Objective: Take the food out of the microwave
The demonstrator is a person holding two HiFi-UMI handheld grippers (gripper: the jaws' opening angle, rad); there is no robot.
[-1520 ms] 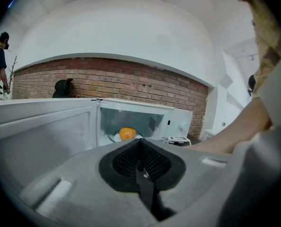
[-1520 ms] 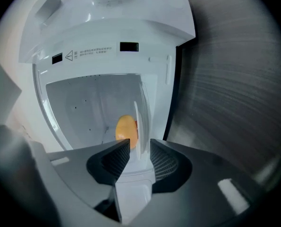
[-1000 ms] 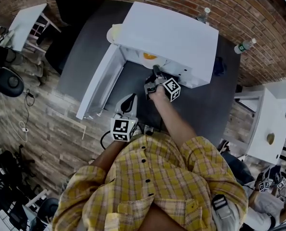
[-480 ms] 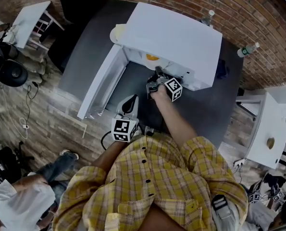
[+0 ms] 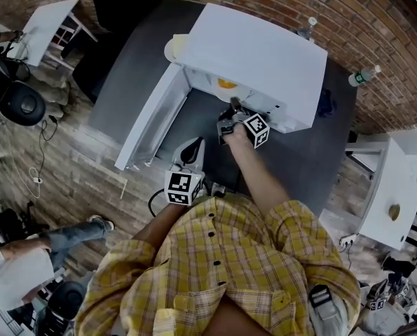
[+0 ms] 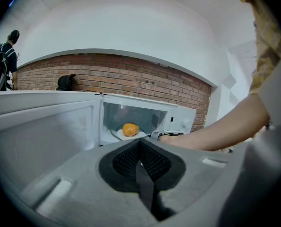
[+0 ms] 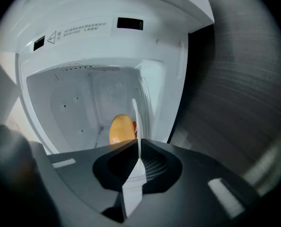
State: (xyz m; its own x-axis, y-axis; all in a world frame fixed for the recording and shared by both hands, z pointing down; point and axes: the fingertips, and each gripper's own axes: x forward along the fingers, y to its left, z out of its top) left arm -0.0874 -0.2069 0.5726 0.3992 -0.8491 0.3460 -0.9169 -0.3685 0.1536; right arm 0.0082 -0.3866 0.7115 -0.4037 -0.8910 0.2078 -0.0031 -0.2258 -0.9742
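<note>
R claw [image 7: 139,150] just closing, now clamped on plate [image 7: 134,115] rim in microwave [image 7: 107,41]; thin edge grip, cd tilt, rolling food [image 7: 122,129] off. L claw [image 6: 140,148] together, idle.

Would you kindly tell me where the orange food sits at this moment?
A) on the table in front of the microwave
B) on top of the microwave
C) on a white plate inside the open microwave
C: the orange food lies on the white plate inside the microwave, whose door stands open.
</note>
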